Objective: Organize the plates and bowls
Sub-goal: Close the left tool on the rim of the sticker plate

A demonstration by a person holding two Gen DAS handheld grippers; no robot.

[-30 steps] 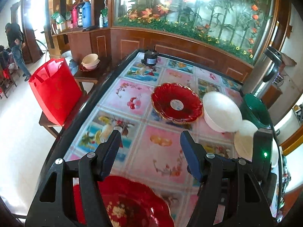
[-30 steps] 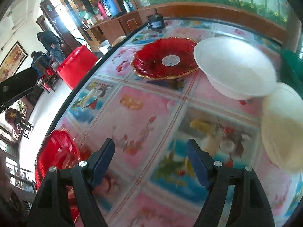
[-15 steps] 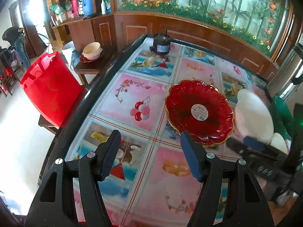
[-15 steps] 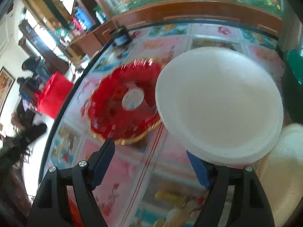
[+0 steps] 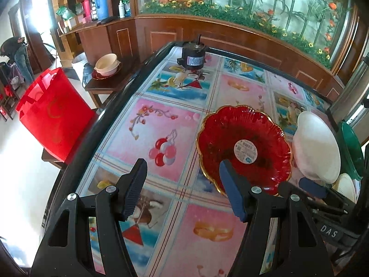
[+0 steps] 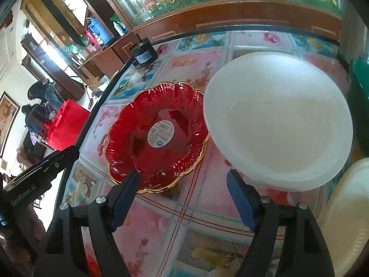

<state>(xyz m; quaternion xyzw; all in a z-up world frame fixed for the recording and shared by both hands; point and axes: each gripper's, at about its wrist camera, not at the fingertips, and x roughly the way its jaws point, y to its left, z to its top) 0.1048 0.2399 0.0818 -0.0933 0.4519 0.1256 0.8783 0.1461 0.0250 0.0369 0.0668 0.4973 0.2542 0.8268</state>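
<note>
- Over the last second both grippers had advanced up the table (image 5: 161,124) toward its far end; the near red plate seen under the left gripper a second earlier had dropped out of view.
- Left gripper (image 5: 183,190): fingers wide apart, holding nothing, hovering above the patterned cloth, its right finger now overlapping the near rim of the red scalloped plate (image 5: 243,147).
- Right gripper (image 6: 183,198): fingers likewise spread and empty. It had closed in on the white bowl (image 6: 279,117), whose near rim now sat just beyond the right finger.
- White bowl stood right of the red scalloped plate, rims touching or overlapping; a cream plate (image 6: 346,217) lay nearer, at the right edge.
- Judgement: nothing grasped yet; the approach suggested the bowl or red plate as the next pick.
</note>
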